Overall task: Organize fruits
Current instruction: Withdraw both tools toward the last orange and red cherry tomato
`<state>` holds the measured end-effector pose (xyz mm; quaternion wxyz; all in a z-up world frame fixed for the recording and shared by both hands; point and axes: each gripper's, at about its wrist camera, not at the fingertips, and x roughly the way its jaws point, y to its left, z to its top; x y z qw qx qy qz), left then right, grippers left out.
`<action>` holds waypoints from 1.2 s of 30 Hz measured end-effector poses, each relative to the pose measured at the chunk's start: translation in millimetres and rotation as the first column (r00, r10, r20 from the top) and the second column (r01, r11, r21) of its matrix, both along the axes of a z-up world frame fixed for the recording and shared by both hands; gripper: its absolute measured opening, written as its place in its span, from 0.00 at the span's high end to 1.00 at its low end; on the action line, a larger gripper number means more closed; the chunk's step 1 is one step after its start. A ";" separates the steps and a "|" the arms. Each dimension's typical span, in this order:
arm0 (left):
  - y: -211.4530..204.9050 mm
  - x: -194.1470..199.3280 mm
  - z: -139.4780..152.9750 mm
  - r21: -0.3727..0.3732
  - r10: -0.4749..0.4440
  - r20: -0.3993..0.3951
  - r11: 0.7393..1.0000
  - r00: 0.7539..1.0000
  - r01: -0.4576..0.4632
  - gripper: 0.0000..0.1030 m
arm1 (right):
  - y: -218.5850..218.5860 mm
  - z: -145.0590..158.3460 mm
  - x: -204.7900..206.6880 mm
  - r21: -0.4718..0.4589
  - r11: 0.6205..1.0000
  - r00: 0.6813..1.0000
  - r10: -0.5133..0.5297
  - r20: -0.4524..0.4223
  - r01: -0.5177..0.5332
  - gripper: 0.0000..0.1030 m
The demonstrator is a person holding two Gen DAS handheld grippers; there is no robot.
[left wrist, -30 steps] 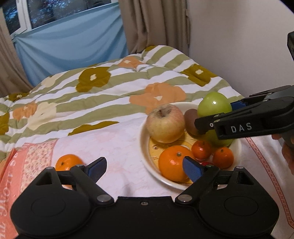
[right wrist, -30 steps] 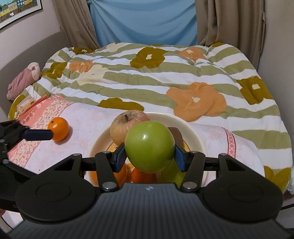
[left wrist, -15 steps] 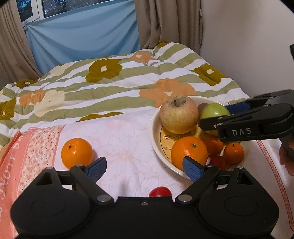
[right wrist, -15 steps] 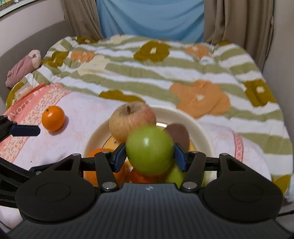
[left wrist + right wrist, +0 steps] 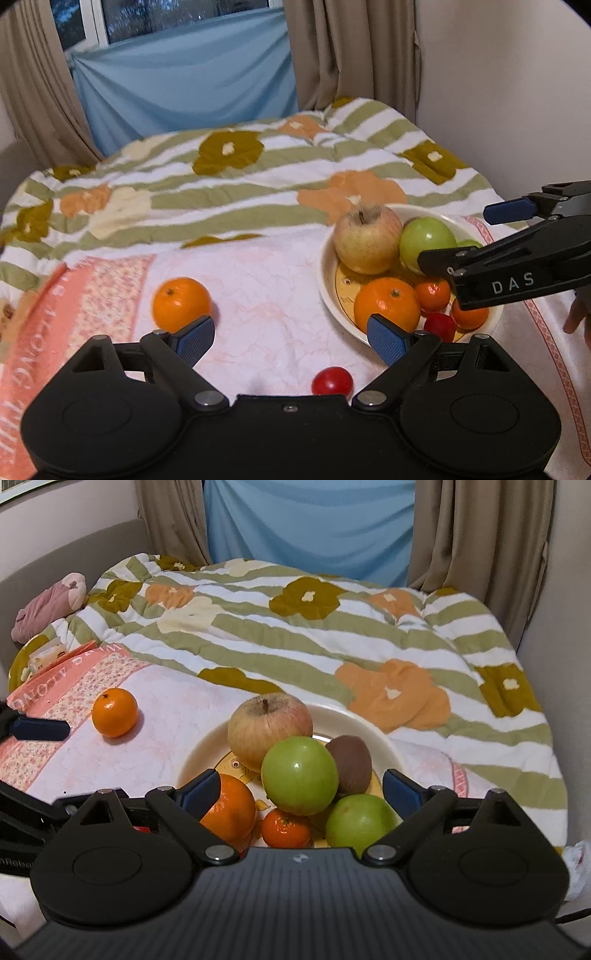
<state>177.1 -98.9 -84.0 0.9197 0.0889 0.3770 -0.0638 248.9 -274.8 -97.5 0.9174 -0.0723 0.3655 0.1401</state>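
Fruits mostly sit in the plate (image 5: 327, 273). Left wrist view: your left gripper (image 5: 293, 338) is spread and empty; one orange (image 5: 181, 304) and a small red fruit (image 5: 331, 381) lie loose on the cloth. Right wrist view: your right gripper (image 5: 301, 794) stands released around the green apple (image 5: 300, 775), which rests on the pile. Judged next: collect the orange.

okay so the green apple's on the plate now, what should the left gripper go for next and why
Probably ease the open left gripper forward-left around the loose orange: it lies on the cloth outside the plate, just ahead of the left finger. The small red fruit is also loose.
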 end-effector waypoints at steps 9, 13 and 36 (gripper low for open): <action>18.3 -30.7 36.6 -0.005 0.016 0.073 1.000 0.997 -0.016 0.10 | 9.6 38.9 -35.6 0.006 0.999 0.998 -0.041 0.044 0.040 0.00; 36.8 -44.9 50.0 -0.005 0.036 0.097 0.999 0.995 -0.035 0.09 | 20.6 53.4 -53.2 -0.010 0.998 0.996 -0.066 0.065 0.066 0.00; 132.1 -49.1 53.7 -0.016 -0.092 0.065 0.996 0.994 0.093 0.02 | 119.2 56.6 -100.1 0.035 0.972 0.973 -0.232 0.005 0.232 0.00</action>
